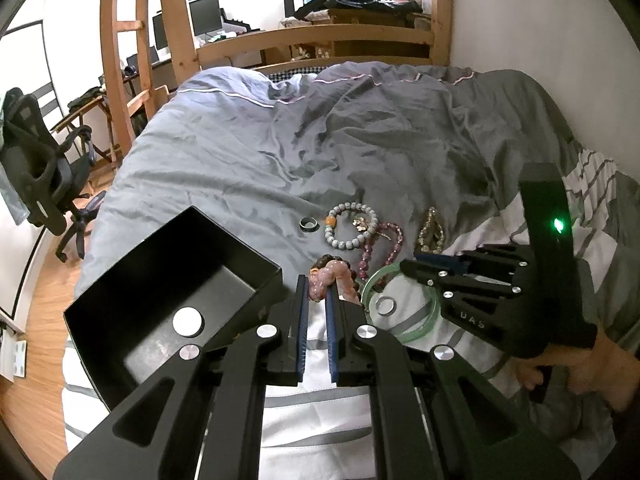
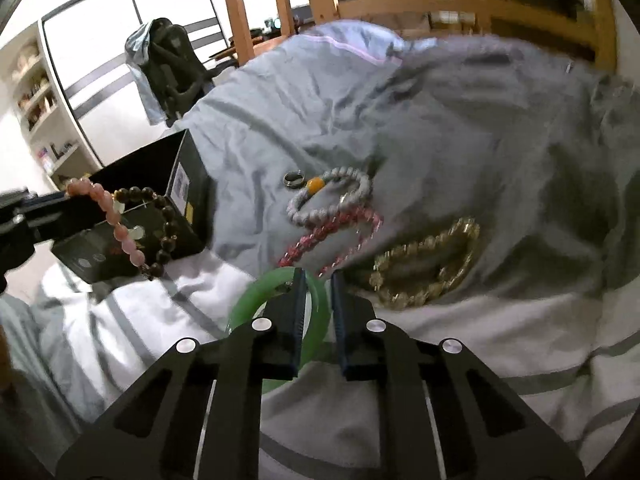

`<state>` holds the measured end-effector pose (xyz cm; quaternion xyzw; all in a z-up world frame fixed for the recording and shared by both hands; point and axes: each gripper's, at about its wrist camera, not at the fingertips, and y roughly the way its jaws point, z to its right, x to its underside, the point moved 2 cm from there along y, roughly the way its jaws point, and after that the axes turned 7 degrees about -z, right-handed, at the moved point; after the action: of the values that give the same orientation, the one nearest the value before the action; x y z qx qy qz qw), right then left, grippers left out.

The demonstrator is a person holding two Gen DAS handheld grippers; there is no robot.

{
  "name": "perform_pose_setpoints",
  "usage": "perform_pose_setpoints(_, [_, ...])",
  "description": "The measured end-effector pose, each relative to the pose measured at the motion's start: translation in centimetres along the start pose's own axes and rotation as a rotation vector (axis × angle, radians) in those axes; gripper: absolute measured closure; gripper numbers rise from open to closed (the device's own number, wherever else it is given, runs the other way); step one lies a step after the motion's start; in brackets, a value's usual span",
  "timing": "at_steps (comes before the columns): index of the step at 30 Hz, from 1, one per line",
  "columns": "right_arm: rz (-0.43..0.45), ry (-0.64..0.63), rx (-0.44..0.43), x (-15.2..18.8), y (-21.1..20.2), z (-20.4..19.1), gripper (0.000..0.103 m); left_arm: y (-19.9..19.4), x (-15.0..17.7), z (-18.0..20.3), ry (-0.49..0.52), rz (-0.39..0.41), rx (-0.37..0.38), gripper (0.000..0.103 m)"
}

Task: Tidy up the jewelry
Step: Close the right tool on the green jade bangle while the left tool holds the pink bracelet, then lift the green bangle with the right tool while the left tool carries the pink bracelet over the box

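Note:
My left gripper [image 1: 318, 286] is shut on a pink bead bracelet [image 1: 326, 274]; it also shows in the right wrist view [image 2: 116, 220], lifted beside the open black box [image 1: 168, 292] with a dark brown bead bracelet [image 2: 166, 216] hanging along. My right gripper [image 2: 316, 280] straddles the rim of a green jade bangle [image 2: 276, 280] lying on the bedding, jaws slightly apart. On the quilt lie a white bead bracelet [image 1: 352, 226], a purple-red bead bracelet [image 1: 380, 248], a gold bead bracelet [image 2: 428, 268], a dark ring [image 1: 310, 224] and a silver ring [image 1: 385, 305].
The box holds a white round disc [image 1: 187, 321]. A grey rumpled quilt [image 1: 320, 140] covers the bed, striped white bedding [image 1: 320, 420] lies near me. A wooden bed frame [image 1: 320, 40] and ladder stand behind, an office chair [image 1: 40, 176] at left.

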<state>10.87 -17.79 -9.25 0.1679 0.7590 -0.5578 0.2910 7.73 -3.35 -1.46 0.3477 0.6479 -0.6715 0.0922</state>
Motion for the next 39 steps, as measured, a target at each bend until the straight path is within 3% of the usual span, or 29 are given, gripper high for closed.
perform_pose_setpoints(2, [0.060, -0.043, 0.059, -0.4, -0.9, -0.6, 0.098, -0.1, 0.0, -0.1, -0.006, 0.003, 0.003, 0.095])
perform_pose_setpoints(4, [0.126, -0.065, 0.095, -1.0, -2.3, -0.8, 0.098, 0.0, 0.0, -0.1, -0.004, 0.003, 0.001, 0.095])
perform_pose_setpoints(7, [0.180, -0.038, 0.066, -1.7, -3.6, -0.3, 0.098, -0.1, -0.1, -0.1, -0.002, 0.006, 0.001, 0.095])
perform_pose_setpoints(9, [0.159, -0.015, 0.014, -2.0, -3.6, 0.2, 0.097, -0.1, -0.1, -0.1, 0.000, 0.006, 0.001, 0.095])
perform_pose_setpoints(11, [0.068, -0.018, -0.008, -2.0, -2.3, 0.2, 0.093, -0.1, -0.1, -0.1, -0.001, 0.007, 0.001, 0.095])
perform_pose_setpoints(13, [-0.013, -0.081, 0.052, -1.8, -0.5, -0.4, 0.054, -0.1, -0.1, -0.1, -0.002, 0.007, 0.002, 0.095])
perform_pose_setpoints(15, [-0.062, -0.138, 0.079, -1.4, 1.1, -1.1, 0.048, 0.0, -0.1, -0.1, 0.001, 0.004, 0.003, 0.095])
perform_pose_setpoints(17, [-0.114, -0.192, 0.131, -1.1, 2.9, -1.6, 0.059, 0.0, -0.1, 0.0, 0.002, 0.002, 0.004, 0.095])
perform_pose_setpoints(19, [-0.135, -0.222, 0.179, -0.8, 4.1, -1.6, 0.077, 0.1, -0.1, 0.1, 0.004, 0.001, 0.002, 0.095])
perform_pose_setpoints(22, [-0.071, -0.181, 0.171, -1.3, 3.4, -0.7, 0.091, 0.1, -0.1, 0.1, -0.003, 0.002, 0.001, 0.095])
perform_pose_setpoints(29, [0.150, -0.111, 0.132, -3.7, -1.6, -0.6, 0.092, -0.3, -0.3, -0.4, -0.019, 0.016, -0.005, 0.095])
perform_pose_setpoints(39, [0.255, -0.097, 0.070, -5.4, -5.6, -2.5, 0.091, -2.4, -0.7, -2.4, -0.058, 0.066, -0.006, 0.095])
